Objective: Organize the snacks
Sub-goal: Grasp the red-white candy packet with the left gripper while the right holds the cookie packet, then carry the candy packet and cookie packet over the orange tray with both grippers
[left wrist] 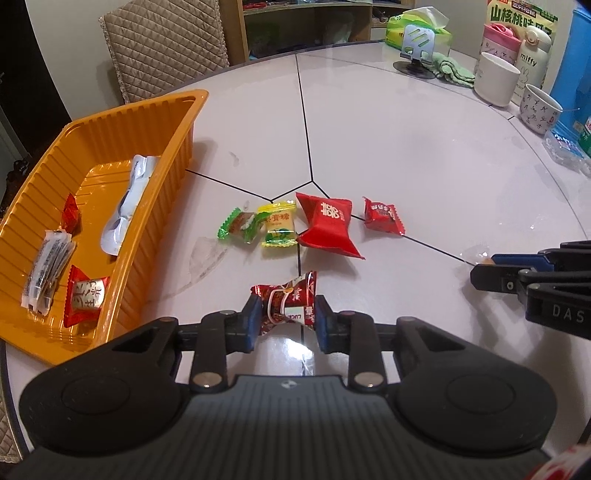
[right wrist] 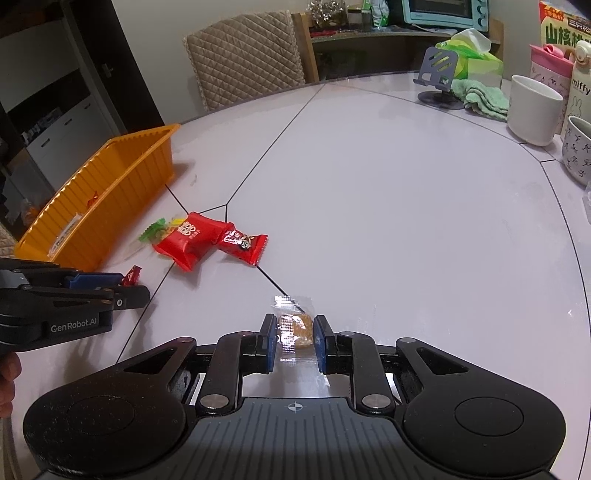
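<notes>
My left gripper [left wrist: 286, 312] is shut on a dark red wrapped candy [left wrist: 286, 301], held just above the table. Beyond it lie a green candy [left wrist: 238, 225], a yellow candy [left wrist: 277, 229], a big red packet [left wrist: 327, 227] and a small red candy [left wrist: 382, 216]. The orange tray [left wrist: 173, 162] at the left holds several wrapped snacks, among them a white sachet [left wrist: 127, 206] and a red-and-gold candy [left wrist: 86, 301]. My right gripper [right wrist: 294, 338] is shut on a clear-wrapped brown candy [right wrist: 295, 326] near the table. The left gripper [right wrist: 110, 288] shows at the left edge of the right wrist view.
At the far right of the table stand a white mug [left wrist: 496, 79], a patterned cup [left wrist: 539, 109], a miffy bottle [left wrist: 532, 55], a phone stand [left wrist: 417, 48], a green cloth [left wrist: 452, 70] and a tissue pack [left wrist: 417, 26]. A quilted chair [left wrist: 166, 44] stands behind the tray.
</notes>
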